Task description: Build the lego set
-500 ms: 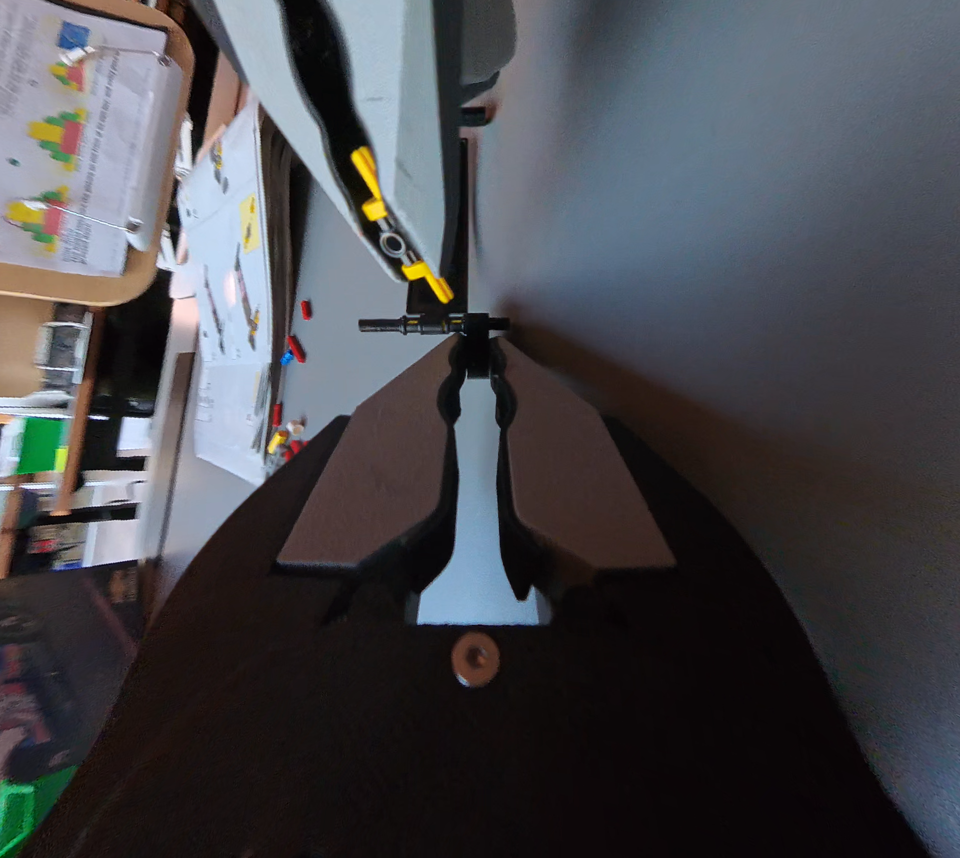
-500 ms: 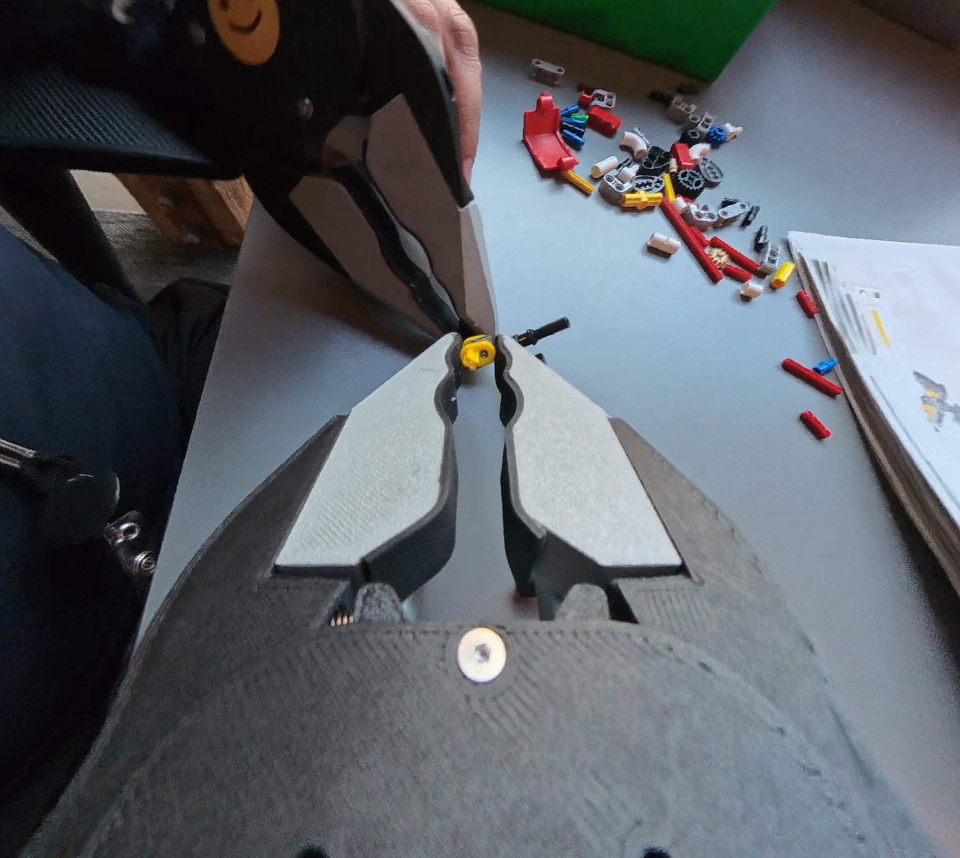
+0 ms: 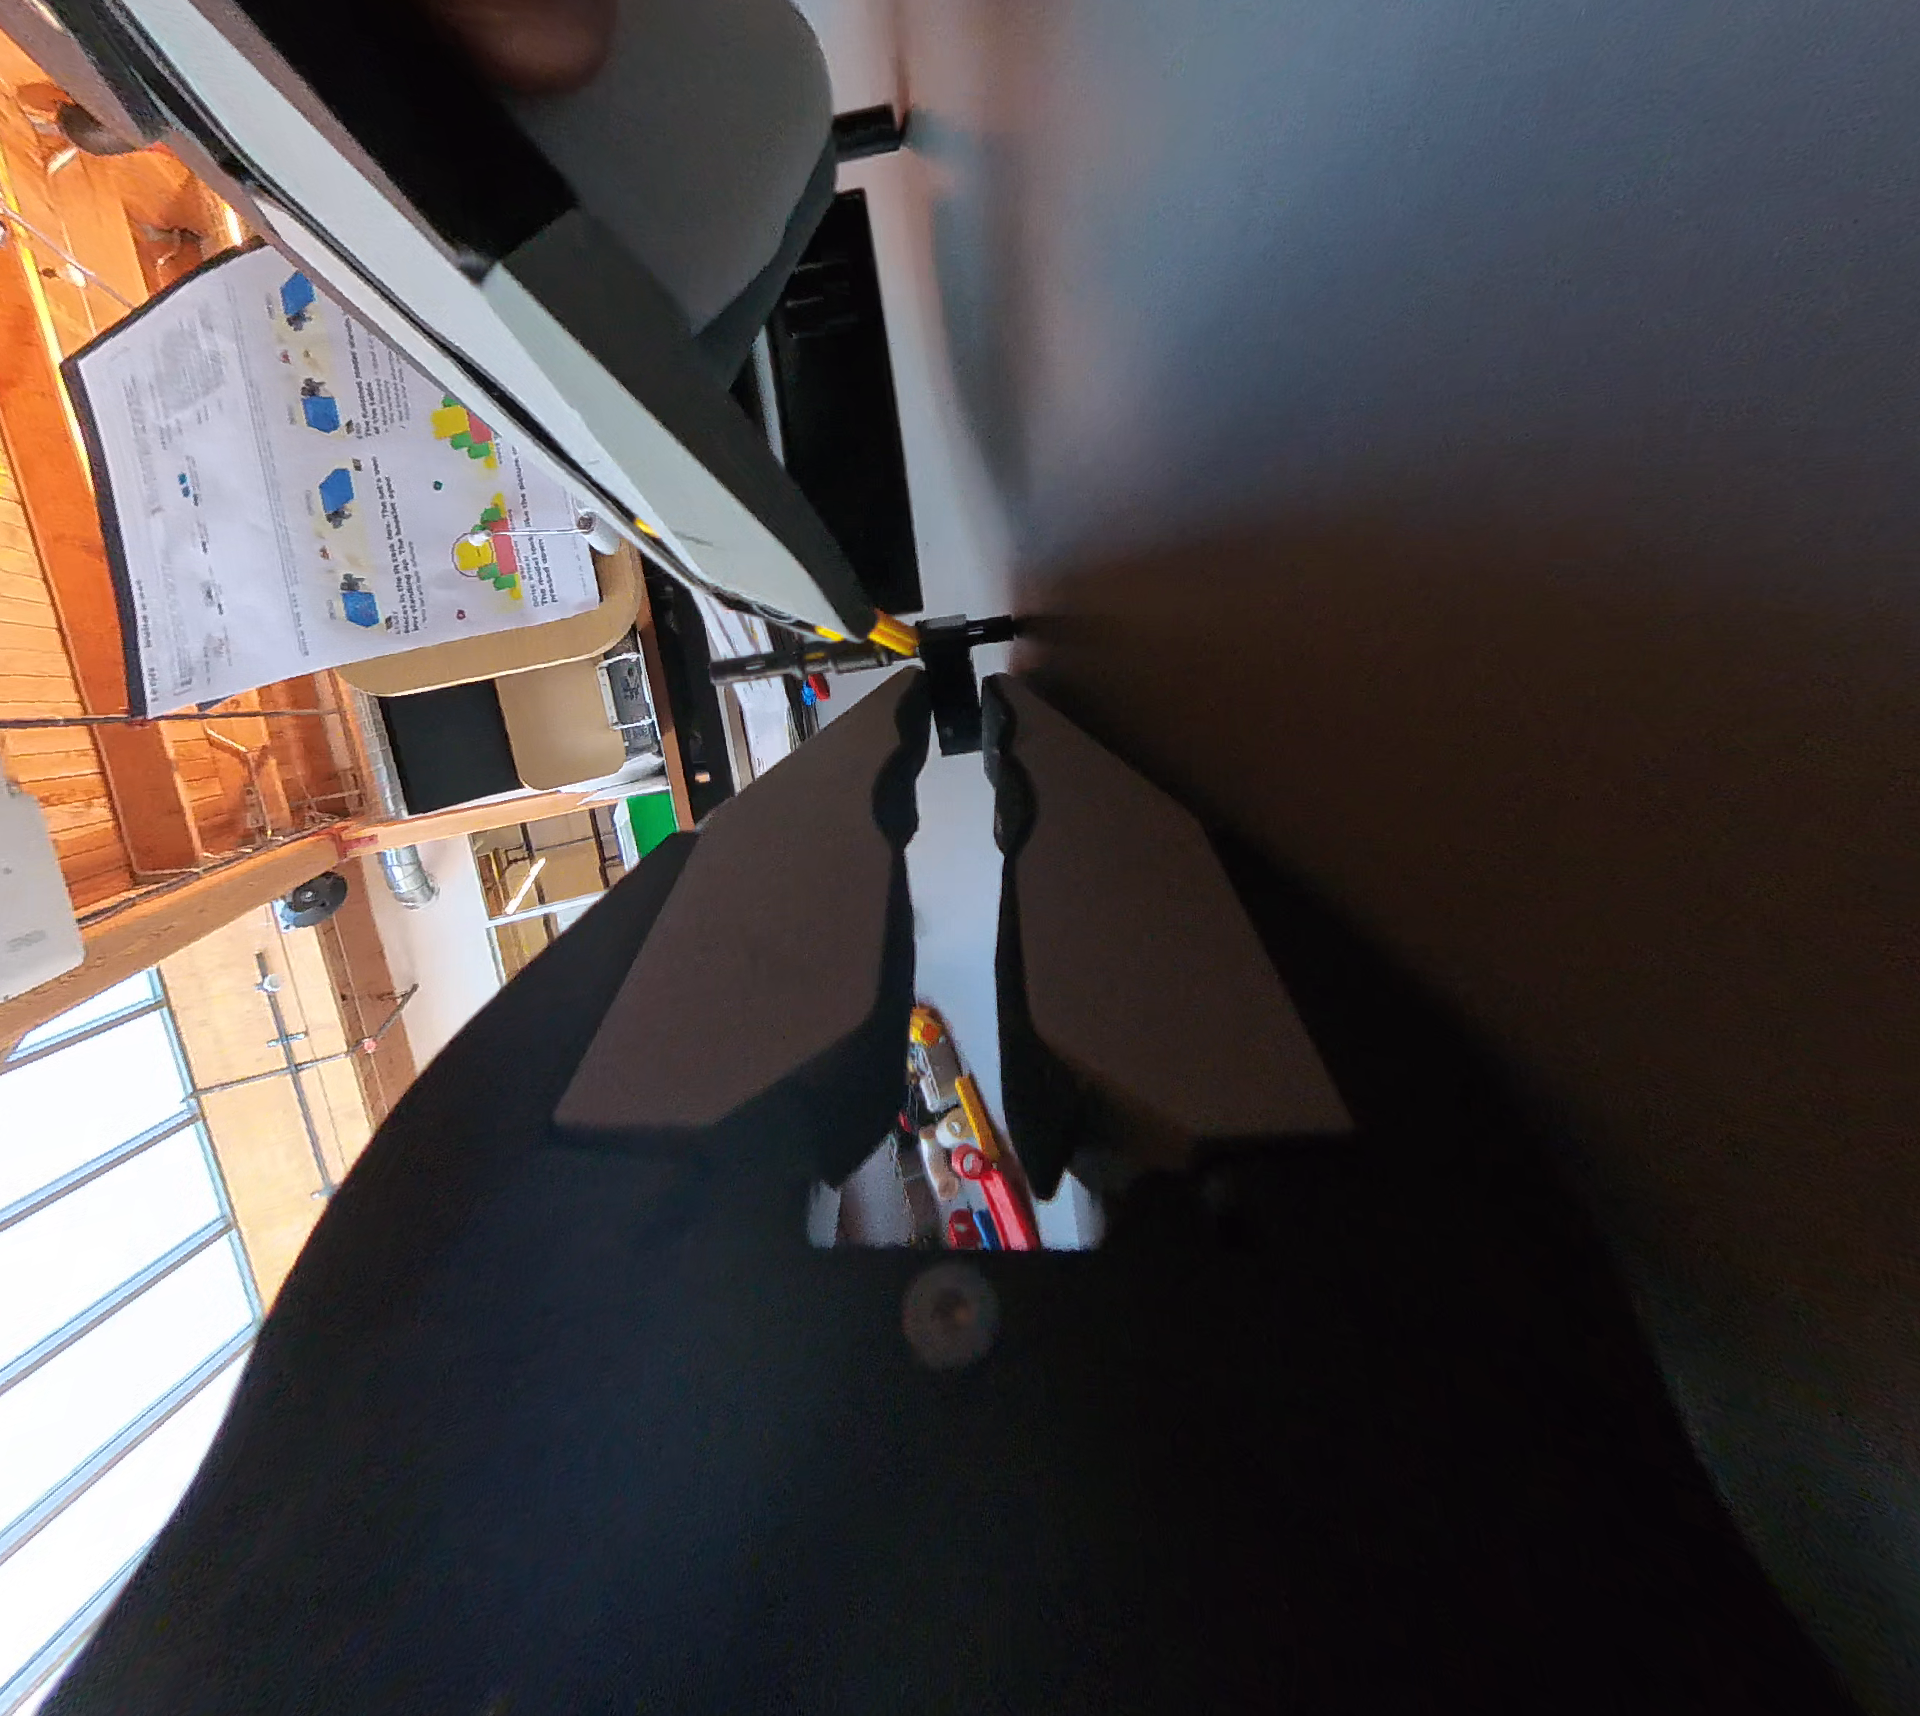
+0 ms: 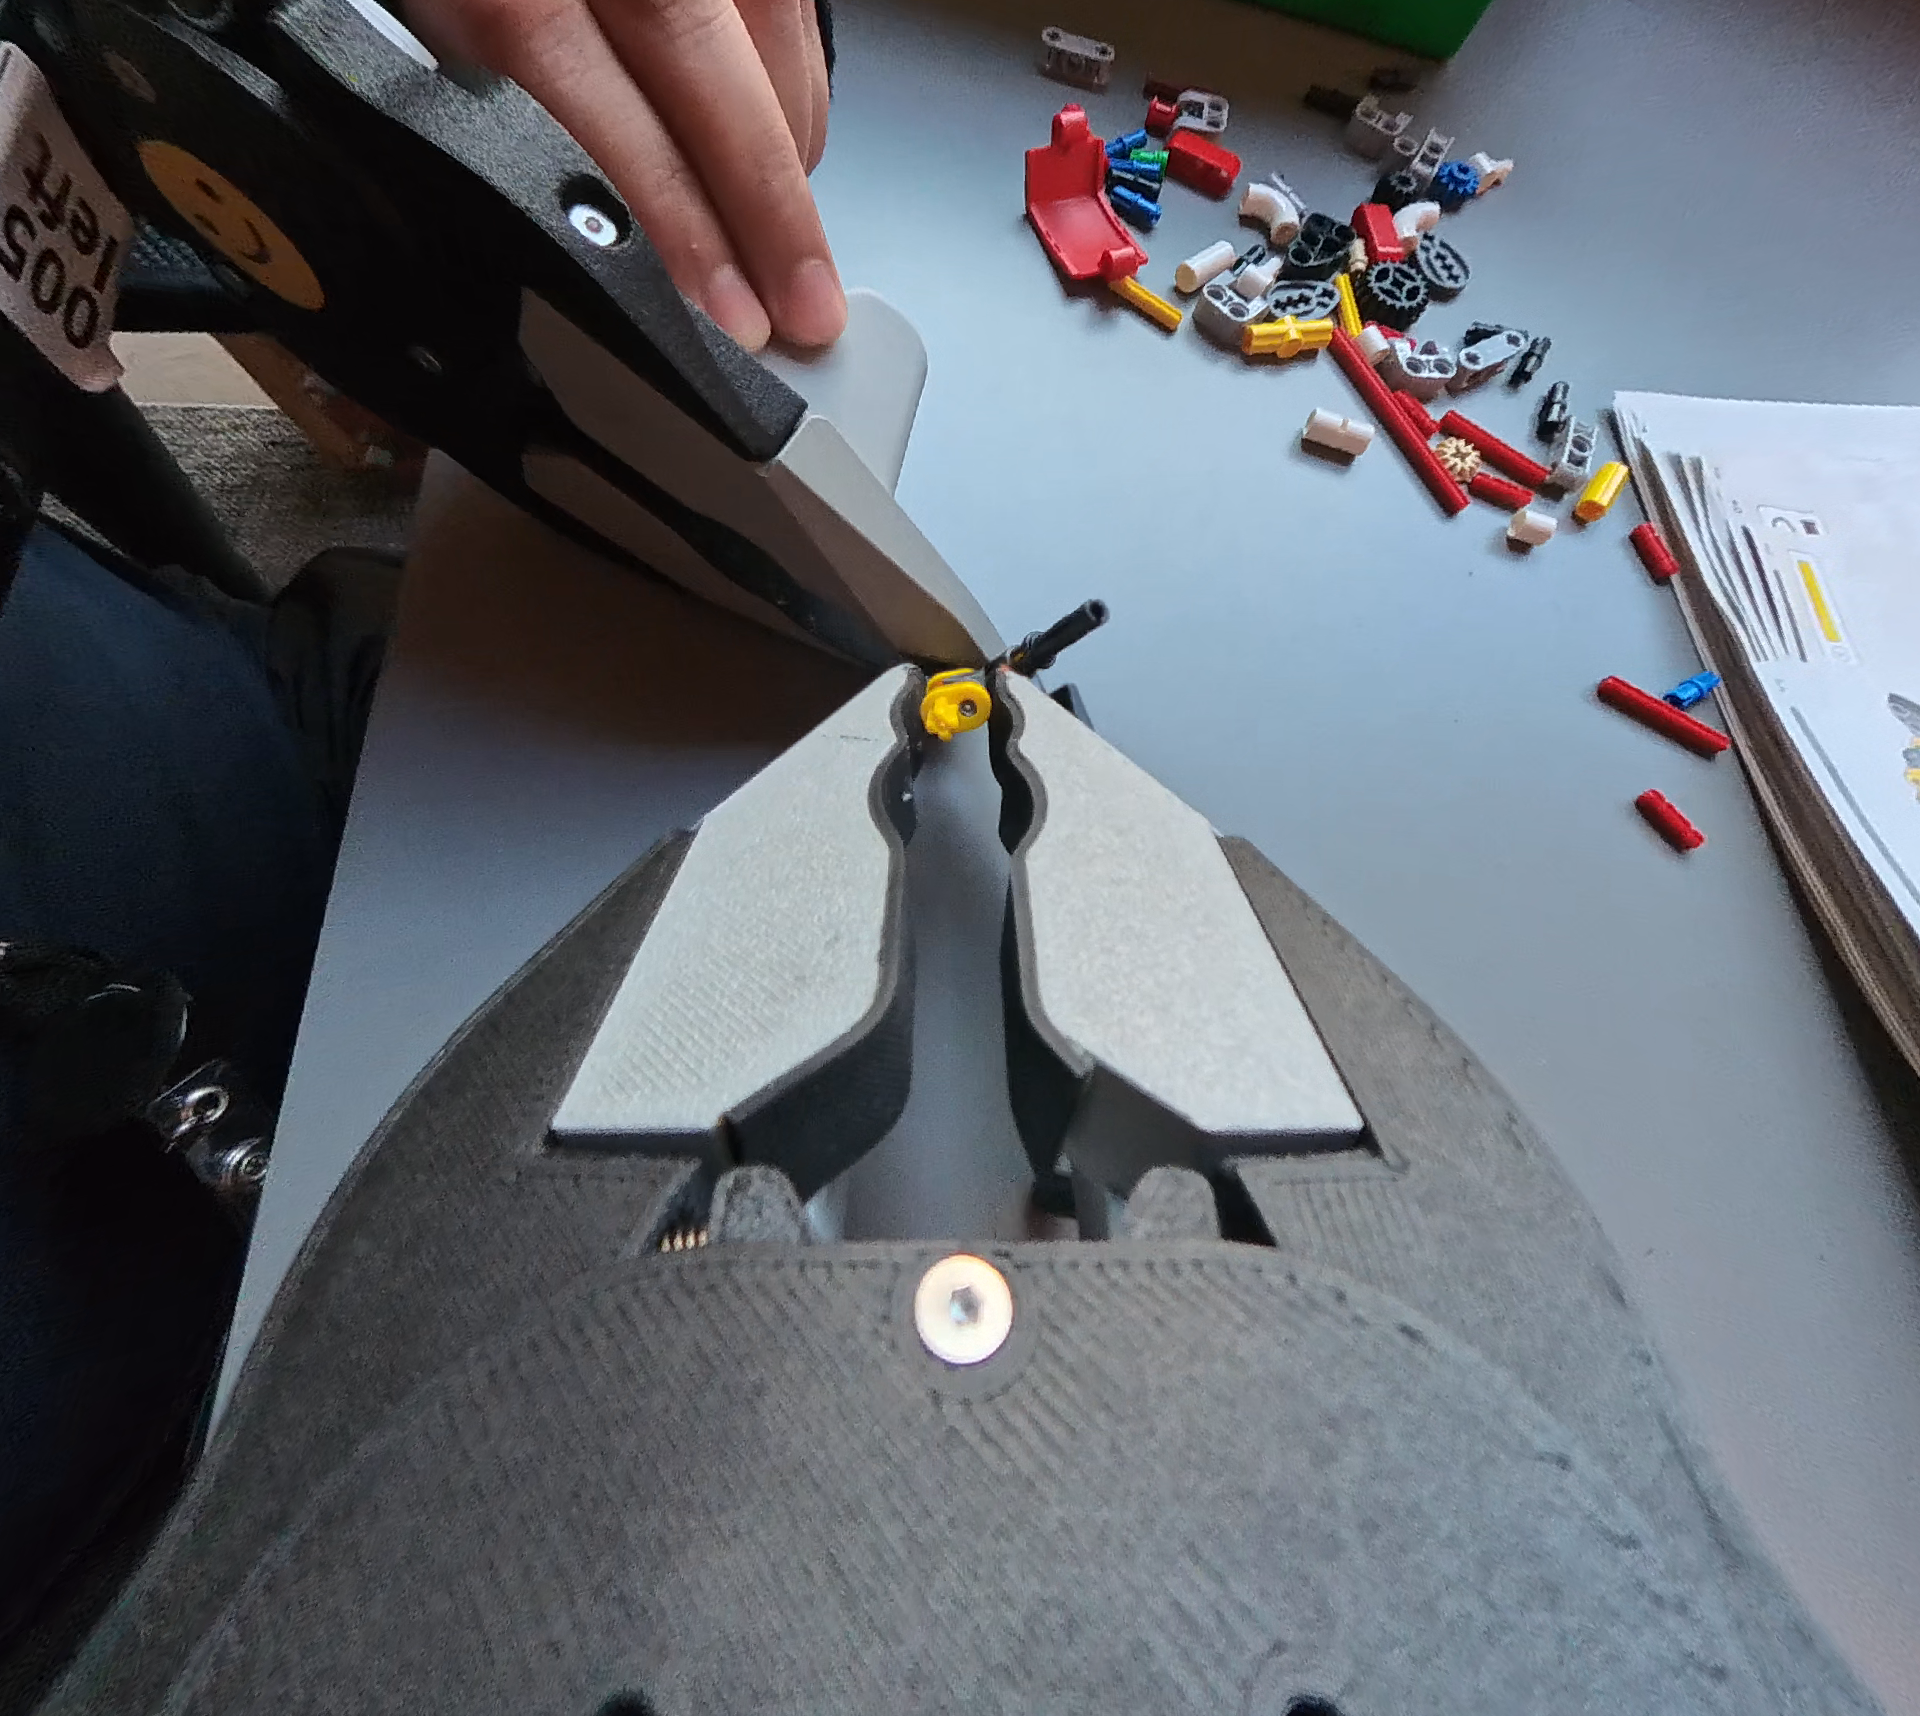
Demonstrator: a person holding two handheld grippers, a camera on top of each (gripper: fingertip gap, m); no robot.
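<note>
- Yellow connector (image 4: 954, 710) sits pinched between the right tool's (image 4: 951, 705) fingertips, above the grey desk (image 4: 1299, 835), its jaws nearly shut on it.
- Left tool (image 3: 951, 710), jaws a sliver apart, grips a black piece (image 3: 954, 690) joined to a black axle (image 3: 790, 658); both tools' tips meet.
- Since the earlier frame, the left tool has tilted, and a hand (image 4: 644, 56) now shows on it.
- Loose bricks (image 4: 1330, 264) lie far right.

My left wrist view is dim and backlit: my gripper body is near black, the window (image 3: 94, 1251) at the lower left is blown out, and the right side smears into blur. My right wrist view is evenly bright and sharp over the grey table (image 4: 1351, 835), with soft shadows and fisheye bending at the edges.
</note>
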